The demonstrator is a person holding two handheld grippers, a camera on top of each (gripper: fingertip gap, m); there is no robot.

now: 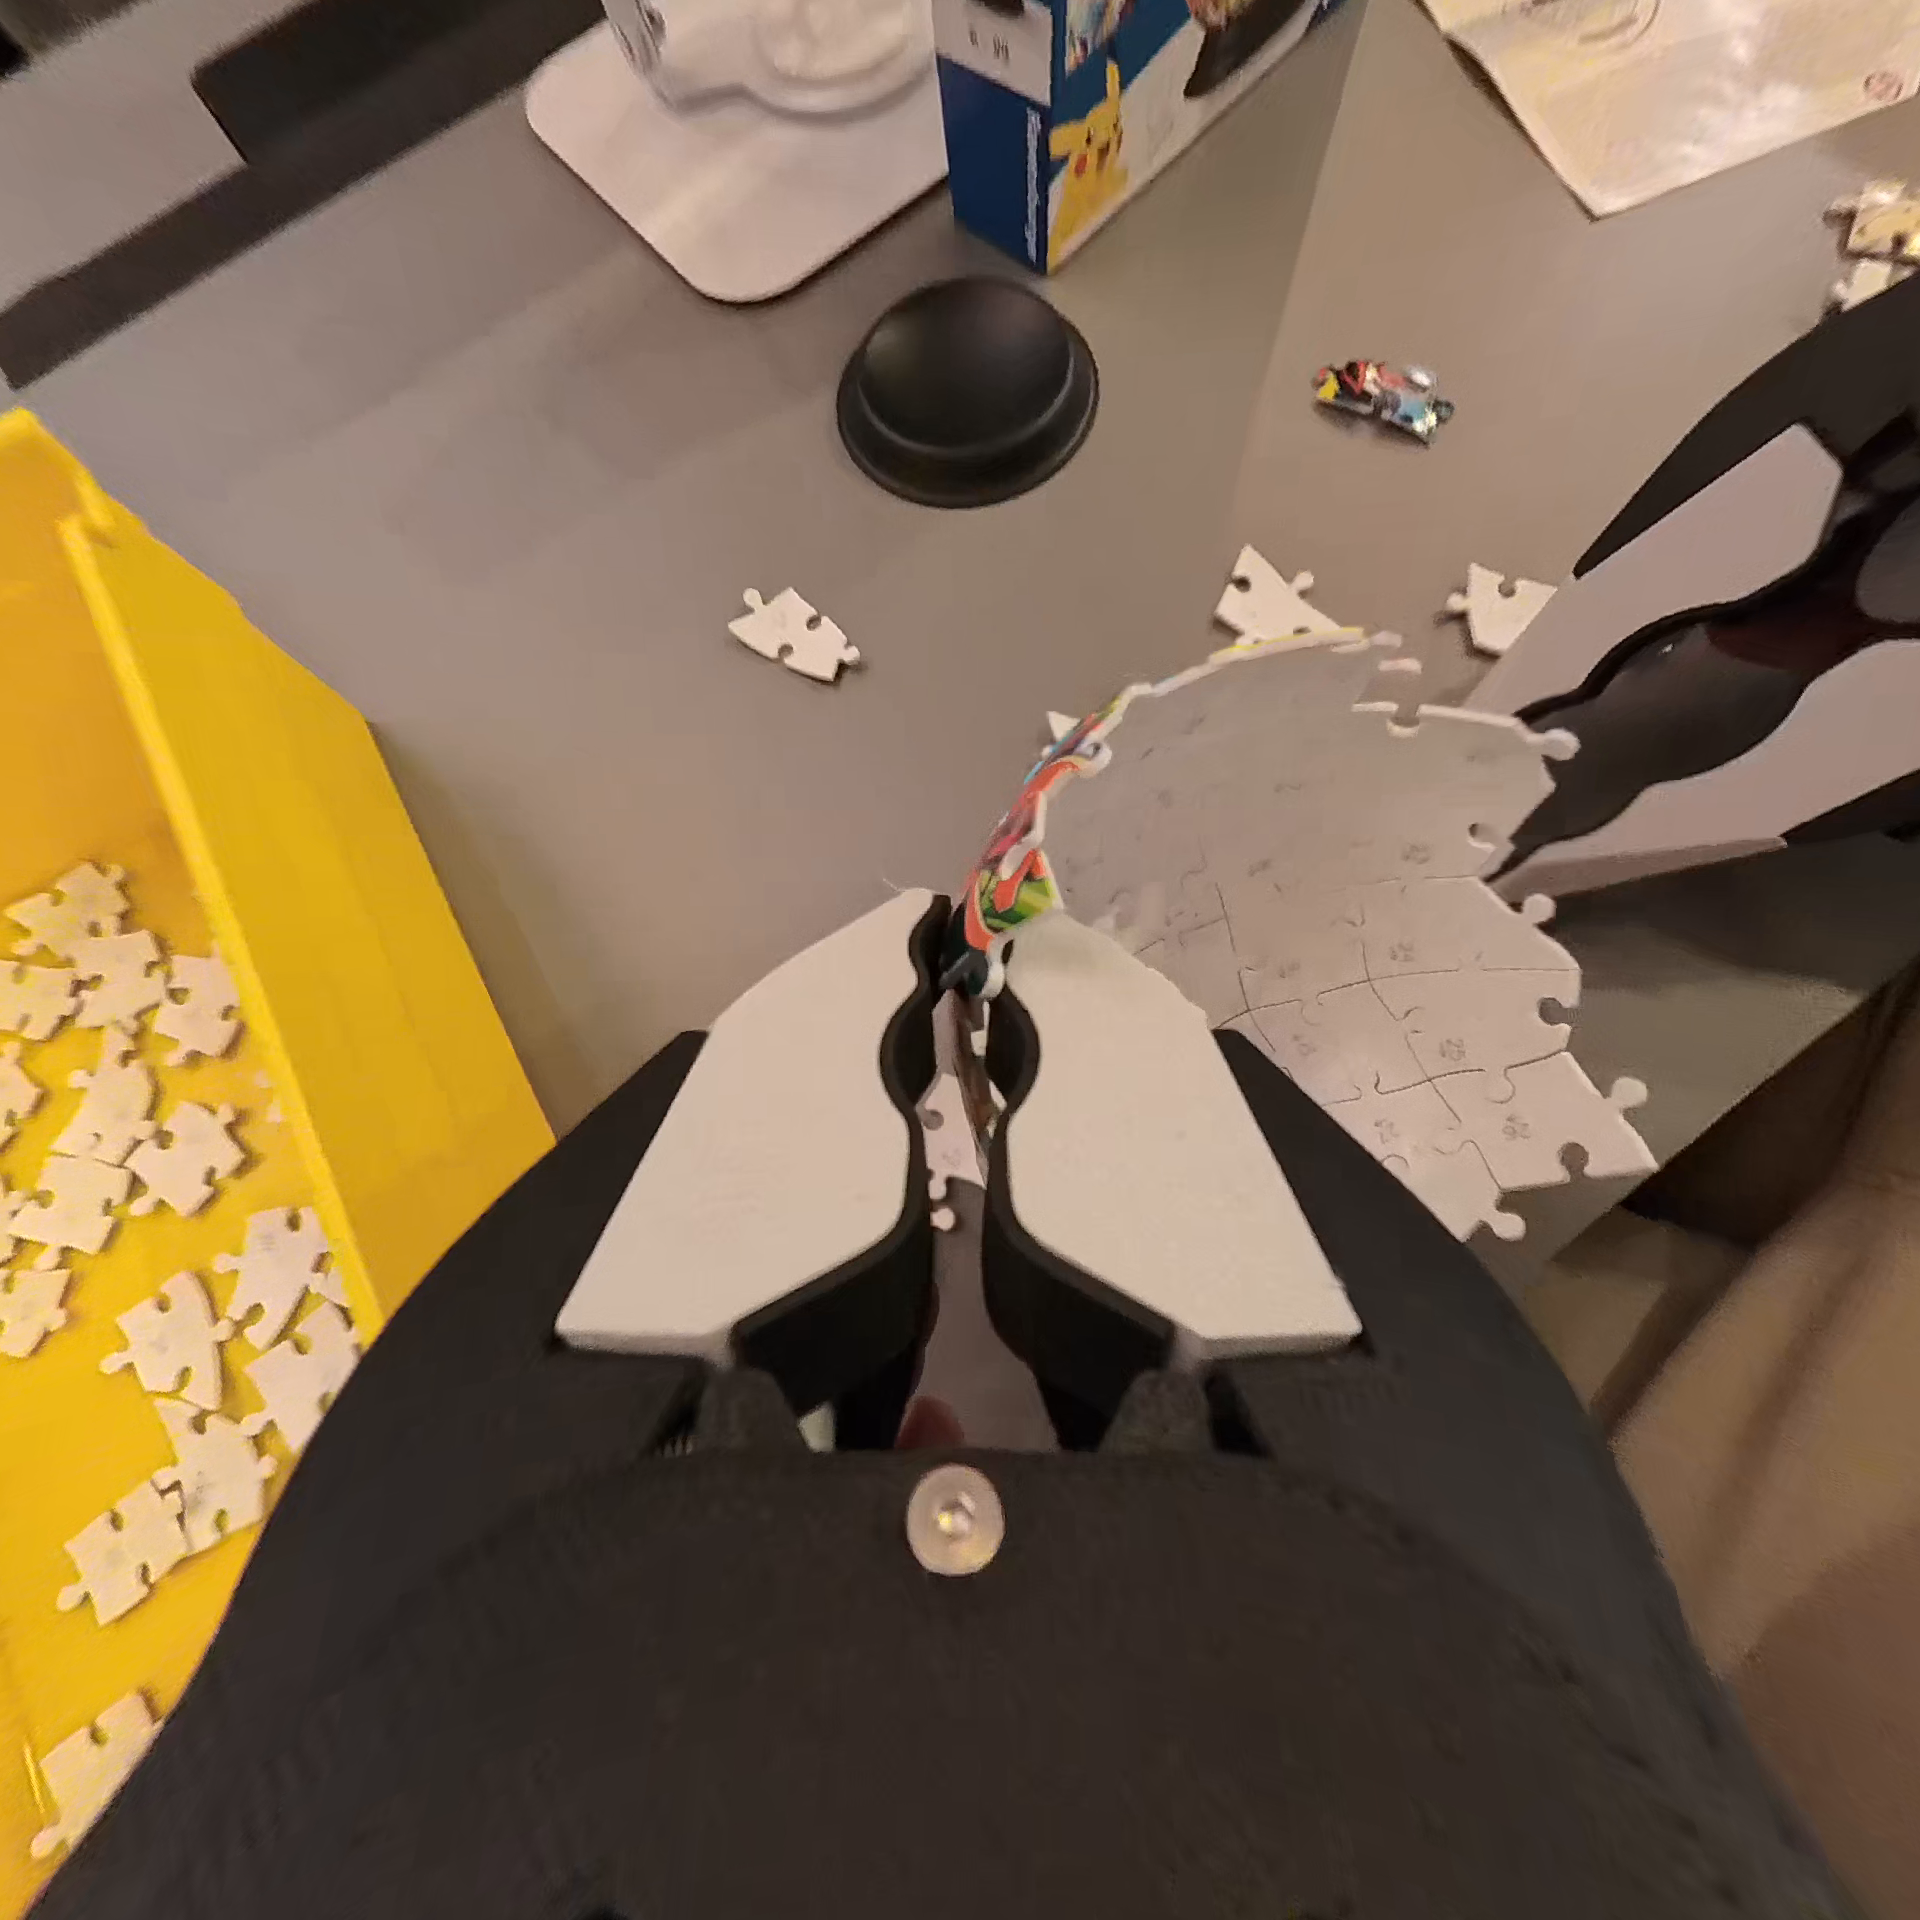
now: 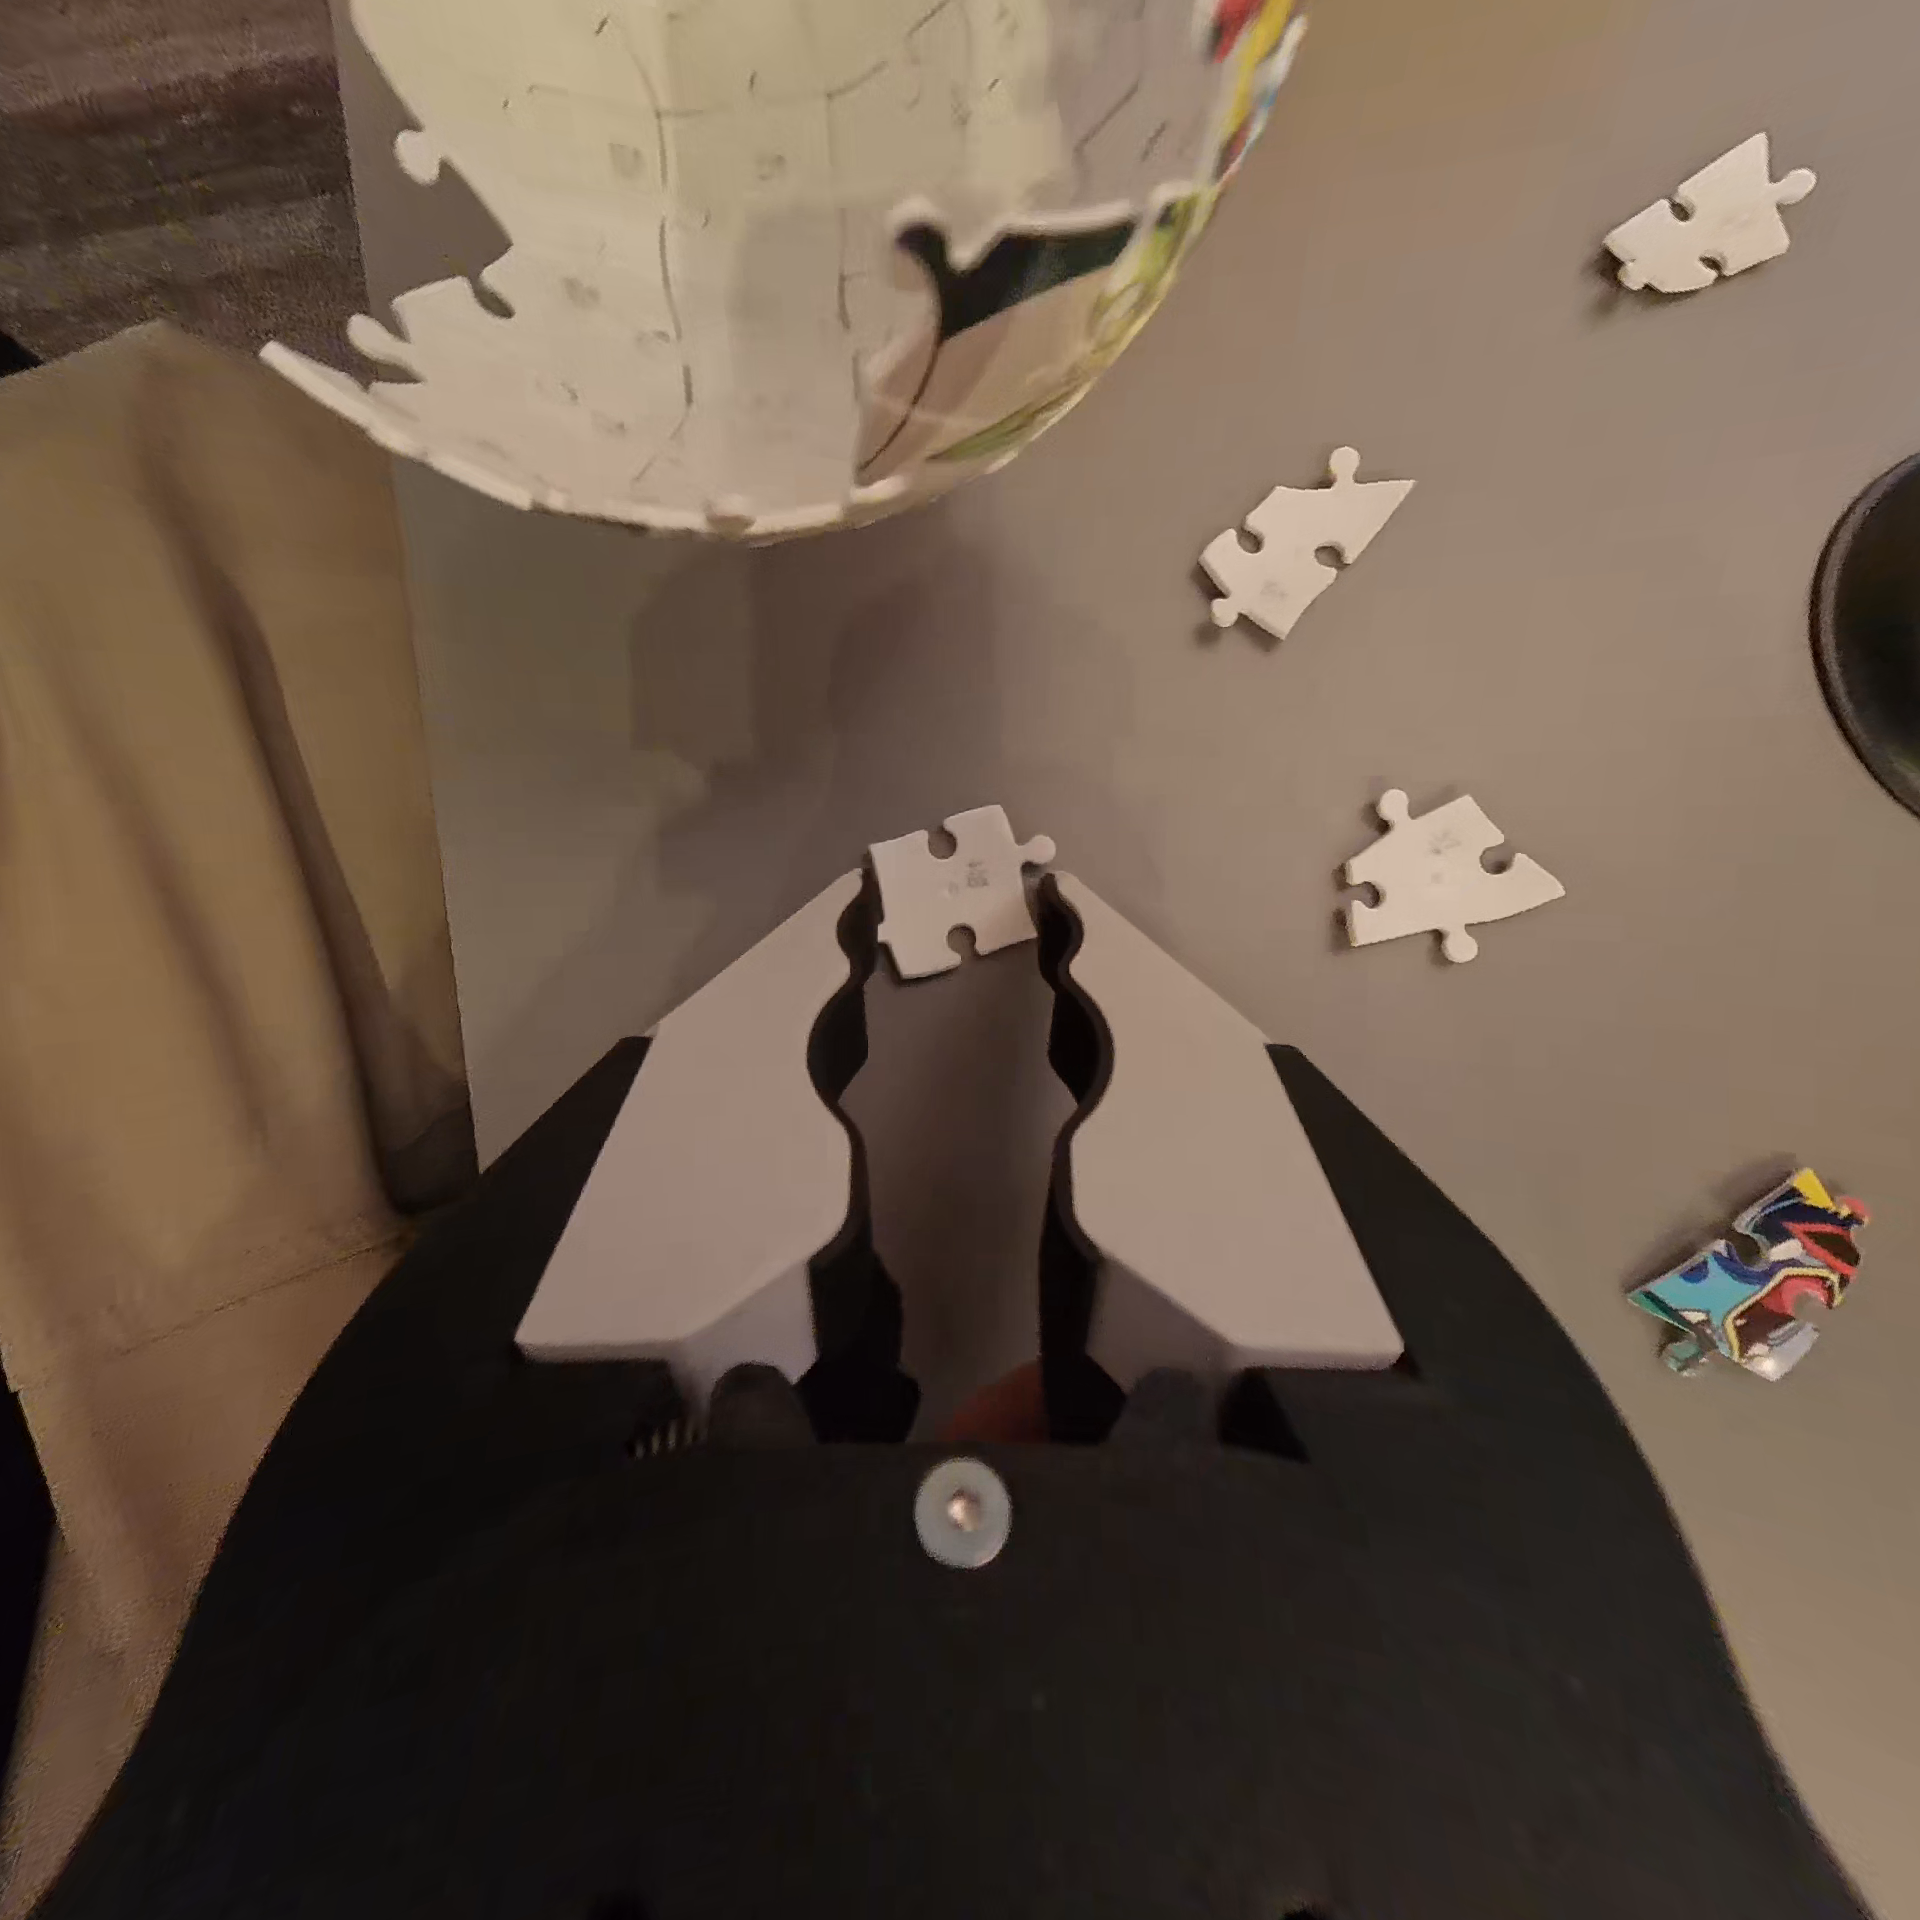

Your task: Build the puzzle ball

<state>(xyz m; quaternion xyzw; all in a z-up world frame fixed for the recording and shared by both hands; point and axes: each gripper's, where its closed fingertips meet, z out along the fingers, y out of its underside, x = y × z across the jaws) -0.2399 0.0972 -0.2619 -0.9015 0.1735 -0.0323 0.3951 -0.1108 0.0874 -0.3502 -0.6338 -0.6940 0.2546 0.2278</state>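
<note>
Left wrist view. Yellow bin [image 1: 260, 831] at the table's left edge, holding many loose white pieces [image 1: 156, 1195] face down. Black round stand [image 1: 966, 390] mid-table; blue puzzle box [image 1: 1081, 125] and a white mat [image 1: 727, 197] toward the far edge. One white piece [image 1: 795, 634] lies alone on the grey table [image 1: 520, 520]. Left gripper [image 1: 971, 935]: claw narrow, clamped on the printed rim of the partly built puzzle ball [image 1: 1351, 914], whose white inner face curves off to the right, held above the table near its front edge. Coloured piece [image 1: 1382, 400] farther right. Right gripper [image 1: 1714, 675] at the frame's right edge.

Right wrist view. Puzzle ball shell [image 2: 727, 260] top left. Right gripper [image 2: 951, 894]: claw partway closed, pinching a single white piece [image 2: 956, 894] at the tips. Three white pieces [image 2: 1299, 551] on the table to the right.
</note>
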